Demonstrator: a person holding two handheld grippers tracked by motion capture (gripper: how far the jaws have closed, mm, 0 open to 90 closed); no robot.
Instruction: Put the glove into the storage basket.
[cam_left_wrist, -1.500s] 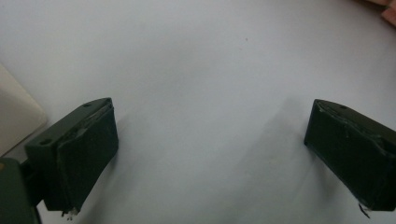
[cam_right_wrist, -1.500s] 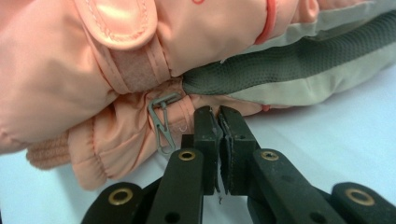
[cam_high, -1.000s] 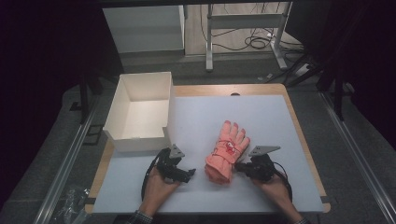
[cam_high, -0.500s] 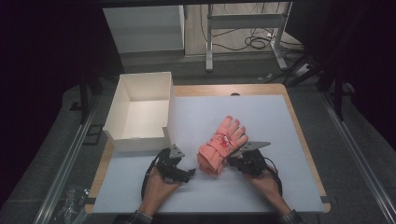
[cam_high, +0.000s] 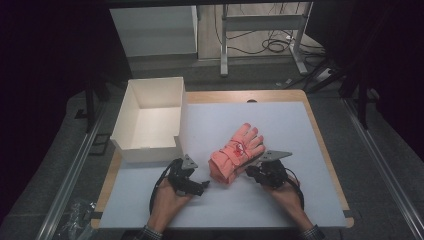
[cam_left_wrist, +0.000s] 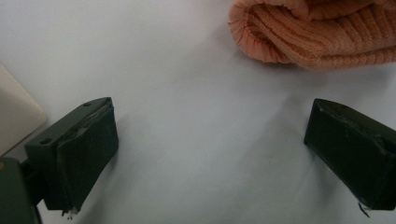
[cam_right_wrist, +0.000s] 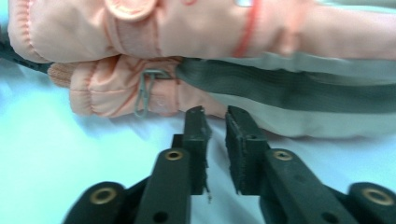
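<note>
The pink gloves (cam_high: 236, 152) lie just ahead of my right tongs (cam_right_wrist: 215, 116), whose jaws have just been opening, a narrow gap, nothing between. My left tongs (cam_left_wrist: 210, 140) gape wide, empty. Soft, light, squashy: I'd pinch the knit cuff.

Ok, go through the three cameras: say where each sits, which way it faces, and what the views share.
High view: above the person's side, looking forward and down on the table; both hands, left gripper and right gripper show.
Left gripper view: rides the left gripper, looks along its wide-apart jaws at the gloves' knit cuff.
Right gripper view: rides the right gripper, jaws slightly apart, just opened, empty.
Shared: the pink gloves.
</note>
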